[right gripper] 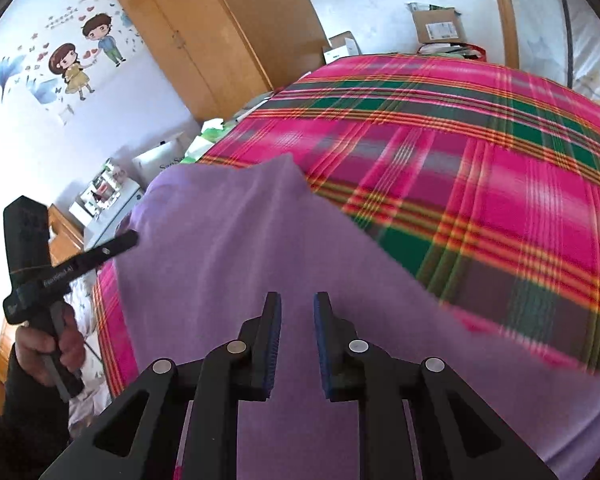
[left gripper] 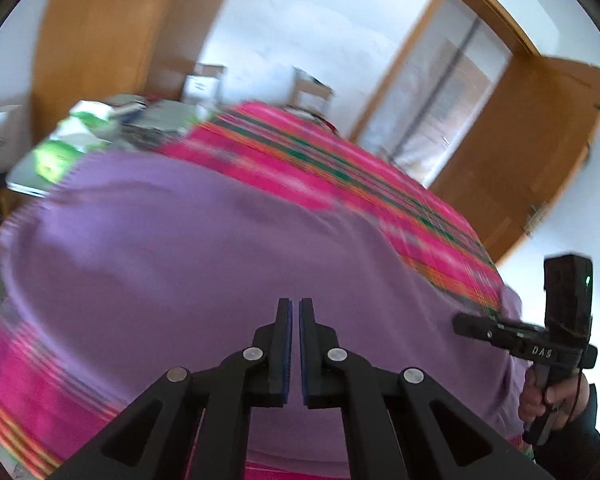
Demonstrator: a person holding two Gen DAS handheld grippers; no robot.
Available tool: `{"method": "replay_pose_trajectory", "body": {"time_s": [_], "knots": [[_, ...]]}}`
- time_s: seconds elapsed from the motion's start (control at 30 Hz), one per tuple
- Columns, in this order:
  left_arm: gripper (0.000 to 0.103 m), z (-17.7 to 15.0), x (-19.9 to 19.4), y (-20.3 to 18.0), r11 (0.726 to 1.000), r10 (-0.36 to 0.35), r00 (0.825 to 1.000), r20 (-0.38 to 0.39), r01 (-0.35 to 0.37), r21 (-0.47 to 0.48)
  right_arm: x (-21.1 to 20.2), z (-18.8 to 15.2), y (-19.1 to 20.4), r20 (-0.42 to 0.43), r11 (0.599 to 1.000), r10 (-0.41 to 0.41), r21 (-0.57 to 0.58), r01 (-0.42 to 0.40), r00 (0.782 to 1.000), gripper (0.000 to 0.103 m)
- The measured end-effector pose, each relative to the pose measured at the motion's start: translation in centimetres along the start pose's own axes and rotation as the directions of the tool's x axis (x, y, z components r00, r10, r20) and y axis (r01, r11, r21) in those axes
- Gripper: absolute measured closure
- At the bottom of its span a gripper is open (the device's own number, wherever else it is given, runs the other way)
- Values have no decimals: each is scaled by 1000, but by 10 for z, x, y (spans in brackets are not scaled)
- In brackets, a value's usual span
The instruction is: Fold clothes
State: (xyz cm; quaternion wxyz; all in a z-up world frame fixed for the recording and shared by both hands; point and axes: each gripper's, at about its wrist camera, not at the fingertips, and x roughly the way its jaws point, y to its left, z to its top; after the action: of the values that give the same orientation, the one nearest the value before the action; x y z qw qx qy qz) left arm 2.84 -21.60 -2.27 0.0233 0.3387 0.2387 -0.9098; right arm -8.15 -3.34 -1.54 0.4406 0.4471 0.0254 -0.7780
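Observation:
A purple garment [left gripper: 180, 260] lies spread on a pink plaid bedspread [left gripper: 340, 168], blurred in the left wrist view. My left gripper [left gripper: 295, 308] hovers over its near part, shut, with nothing visible between the blue pads. In the right wrist view the same garment [right gripper: 240, 260] runs under my right gripper [right gripper: 298, 304], whose jaws stand apart with only cloth showing below the gap. The right gripper [left gripper: 460, 323] also shows at the garment's right edge, and the left gripper [right gripper: 128, 238] at its left edge. Whether either touches the cloth I cannot tell.
The plaid bedspread [right gripper: 480, 184] covers the whole bed. A wooden wardrobe [right gripper: 220, 20] stands at the back left, cardboard boxes [right gripper: 436, 26] beyond the far edge, and an open wooden door [left gripper: 540, 140] at the right. Clutter and packages [left gripper: 84, 128] line the bed's left side.

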Motion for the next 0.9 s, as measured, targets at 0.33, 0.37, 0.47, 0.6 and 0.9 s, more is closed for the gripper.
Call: {"method": "replay_pose_trajectory", "body": {"time_s": [0.33, 0.37, 0.47, 0.6, 0.9], "knots": [[100, -20, 7, -15, 1000, 4, 998, -61, -3, 12, -37, -47, -12, 37, 996, -10, 90, 7, 999, 84], [100, -21, 5, -22, 1000, 2, 998, -57, 0, 31, -42, -51, -14, 49, 995, -13, 100, 8, 999, 84], [100, -25, 3, -40, 997, -12, 998, -59, 16, 79, -61, -63, -23, 95, 990, -31, 139, 18, 995, 80], [100, -34, 13, -63, 991, -28, 996, -87, 39, 131, -86, -77, -42, 143, 975, -96, 211, 65, 985, 70], [100, -43, 31, -91, 974, -33, 993, -118, 58, 220, -132, -94, -101, 181, 892, -316, 392, 227, 931, 66]]}}
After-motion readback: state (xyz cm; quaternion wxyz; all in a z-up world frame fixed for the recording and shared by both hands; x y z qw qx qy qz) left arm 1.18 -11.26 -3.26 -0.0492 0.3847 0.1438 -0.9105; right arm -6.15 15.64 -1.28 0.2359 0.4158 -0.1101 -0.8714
